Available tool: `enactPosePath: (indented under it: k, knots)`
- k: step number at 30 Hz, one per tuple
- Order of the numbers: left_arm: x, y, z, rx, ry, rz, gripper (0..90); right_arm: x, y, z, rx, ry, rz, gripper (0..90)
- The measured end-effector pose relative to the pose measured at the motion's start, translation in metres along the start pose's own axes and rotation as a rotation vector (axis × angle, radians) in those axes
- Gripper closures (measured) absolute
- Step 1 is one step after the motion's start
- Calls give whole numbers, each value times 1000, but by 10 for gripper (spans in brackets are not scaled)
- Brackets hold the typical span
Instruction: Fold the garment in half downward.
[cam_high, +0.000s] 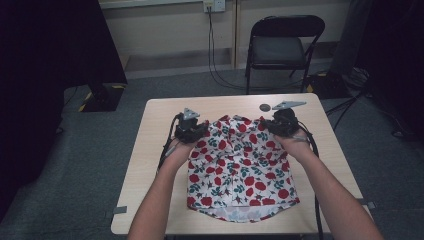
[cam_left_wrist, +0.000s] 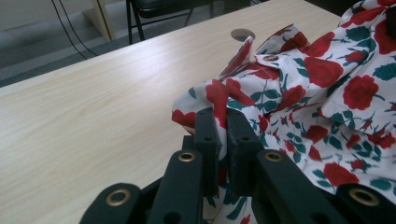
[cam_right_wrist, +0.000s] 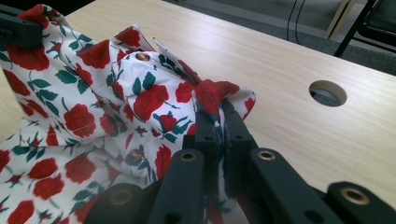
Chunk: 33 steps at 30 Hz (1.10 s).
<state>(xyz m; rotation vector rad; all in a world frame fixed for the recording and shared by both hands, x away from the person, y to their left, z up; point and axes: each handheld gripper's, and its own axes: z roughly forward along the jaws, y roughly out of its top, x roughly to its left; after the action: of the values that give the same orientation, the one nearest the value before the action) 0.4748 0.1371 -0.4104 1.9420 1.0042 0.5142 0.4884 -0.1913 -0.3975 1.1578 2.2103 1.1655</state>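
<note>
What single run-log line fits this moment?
left gripper: shut on shirt shoulder | right gripper: shut on other shoulder | shirt: on table

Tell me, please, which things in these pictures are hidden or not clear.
- High view: the jaws of the left gripper and right gripper are hidden by their own black bodies.
- Both gripper views: the pinched cloth of the white shirt with red roses is covered by the jaws.
- Left gripper view: the round table hole is half hidden behind the cloth.

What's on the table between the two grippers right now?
The top of the white rose-print shirt, collar and buttons included, spans the gap between the left gripper and right gripper, each shut on a shoulder; the high view shows it on the light wooden table.
</note>
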Motion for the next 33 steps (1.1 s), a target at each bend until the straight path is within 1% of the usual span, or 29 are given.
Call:
enactPosePath:
  k: [2,3,6,10,11,13,15,16,18,20,22,25,26,28,30,33]
  knots:
    - [-5,-4,-6,-1,4,9,855,4,-4,-4,-1,16,0,875]
    - [-9,-6,-10,-2,5,20,855,7,-6,-6,0,22,-1,875]
    - [-19,-10,-17,-17,-1,31,855,13,-12,-13,-2,32,-1,875]
    - [-30,-17,-26,-19,-2,59,854,23,-21,-21,-6,48,-8,875]
    - [-32,-19,-28,-23,-4,53,855,25,-23,-23,-7,49,-12,875]
    - [-35,-24,-32,-33,-4,44,855,29,-28,-29,-19,60,-2,875]
    - [-40,-29,-36,-37,-3,55,854,35,-35,-35,-30,69,1,875]
    - [-42,-32,-37,-36,-4,62,854,37,-37,-37,-30,68,-7,874]
    - [-47,-37,-41,-42,-7,67,854,42,-44,-41,-40,80,1,875]
    - [-52,-43,-42,-33,-5,83,854,45,-51,-45,-41,87,-1,874]
    - [-54,-48,-43,-31,-22,71,854,48,-57,-45,-34,87,-14,874]
    - [-59,-56,-44,-28,-31,74,854,50,-66,-47,-35,100,-8,874]
    - [-60,-58,-45,-24,-30,83,854,51,-68,-48,-35,107,-6,874]
    - [-62,-61,-47,-17,-40,81,854,54,-74,-51,-35,113,-12,874]
    - [-63,-66,-49,-10,-57,68,852,56,-80,-53,-35,124,-13,874]
    - [-67,-73,-52,10,-54,76,851,59,-90,-54,-19,128,-22,873]
